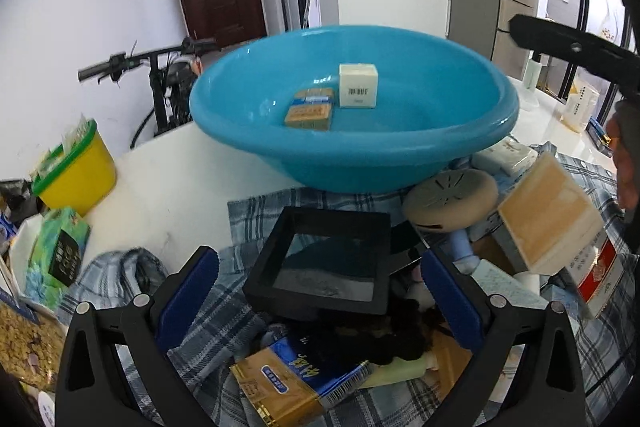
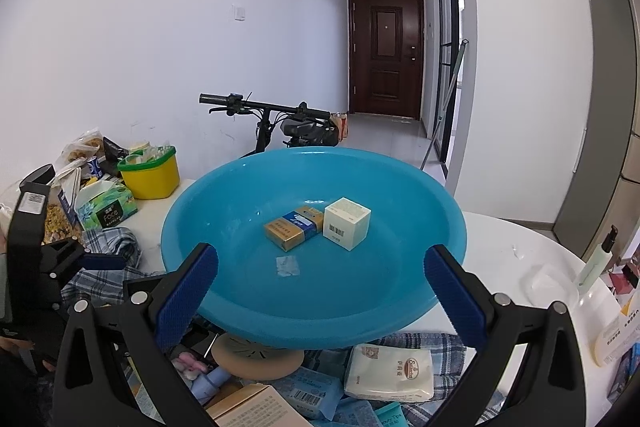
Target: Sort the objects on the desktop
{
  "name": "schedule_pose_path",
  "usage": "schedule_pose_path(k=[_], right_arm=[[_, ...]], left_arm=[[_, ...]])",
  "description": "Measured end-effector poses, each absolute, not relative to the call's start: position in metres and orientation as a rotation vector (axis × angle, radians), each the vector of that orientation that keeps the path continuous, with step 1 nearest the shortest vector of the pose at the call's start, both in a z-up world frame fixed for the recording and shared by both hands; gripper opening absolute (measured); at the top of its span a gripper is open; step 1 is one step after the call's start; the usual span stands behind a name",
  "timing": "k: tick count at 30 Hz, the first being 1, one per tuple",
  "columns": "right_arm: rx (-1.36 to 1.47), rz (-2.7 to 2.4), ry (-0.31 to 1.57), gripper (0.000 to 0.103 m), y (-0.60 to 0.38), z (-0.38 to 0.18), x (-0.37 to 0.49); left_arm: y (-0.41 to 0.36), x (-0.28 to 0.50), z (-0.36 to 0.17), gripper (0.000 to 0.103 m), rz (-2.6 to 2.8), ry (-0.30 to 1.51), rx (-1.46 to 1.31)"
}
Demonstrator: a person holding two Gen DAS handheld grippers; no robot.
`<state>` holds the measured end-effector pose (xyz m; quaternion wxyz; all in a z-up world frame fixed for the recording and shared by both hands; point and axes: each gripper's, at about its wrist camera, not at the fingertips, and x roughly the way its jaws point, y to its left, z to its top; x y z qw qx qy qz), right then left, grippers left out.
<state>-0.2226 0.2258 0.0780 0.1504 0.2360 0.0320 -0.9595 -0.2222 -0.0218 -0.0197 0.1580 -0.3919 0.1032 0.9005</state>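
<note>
A blue basin (image 1: 400,147) (image 2: 208,287) stands on the white table and holds a gold-and-blue cigarette pack (image 1: 310,110) (image 2: 294,227) and a cream cube box (image 1: 358,85) (image 2: 347,223). My left gripper (image 1: 320,291) is open above a black square frame box (image 1: 324,263) lying on a plaid cloth (image 1: 248,215). A gold-and-blue pack (image 1: 288,383) lies below it. My right gripper (image 2: 320,291) is open and empty, just above the basin's near rim. A tan box (image 1: 550,215) appears blurred at the right of the left wrist view.
A yellow tub with a green rim (image 1: 76,171) (image 2: 152,173) and a green tissue pack (image 1: 56,251) (image 2: 106,211) sit at the left. A beige round disc (image 1: 450,199) (image 2: 258,357), tissue packs (image 2: 390,373) and a red-and-white pack (image 1: 600,279) crowd the cloth. Bottles (image 2: 596,263) stand at the right.
</note>
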Motion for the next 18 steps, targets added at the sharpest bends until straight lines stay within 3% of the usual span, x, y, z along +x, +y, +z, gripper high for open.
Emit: schedule_pose_path(k=[4, 5, 6, 7, 18], right_arm=[[0.681, -2.754, 0.107, 0.103, 0.223, 0.077, -0.222], [0.68, -2.755, 0.109, 0.103, 0.223, 0.077, -0.222], [0.679, -2.755, 0.109, 0.103, 0.223, 0.077, -0.222], [0.68, -2.753, 0.109, 0.103, 0.223, 0.077, -0.222], [0.648, -2.719, 0.157, 0.103, 0.227, 0.09, -0.209]], left_arm=[[-0.02, -0.228, -0.03, 0.102, 2.547, 0.28, -1.158], [-0.02, -0.228, -0.031, 0.094, 2.538, 0.269, -1.164], [-0.02, -0.23, -0.032, 0.077, 2.536, 0.258, -1.173], [-0.022, -0.231, -0.033, 0.075, 2.534, 0.24, -1.183], [-0.031, -0.222, -0.016, 0.073, 2.563, 0.136, -1.117]])
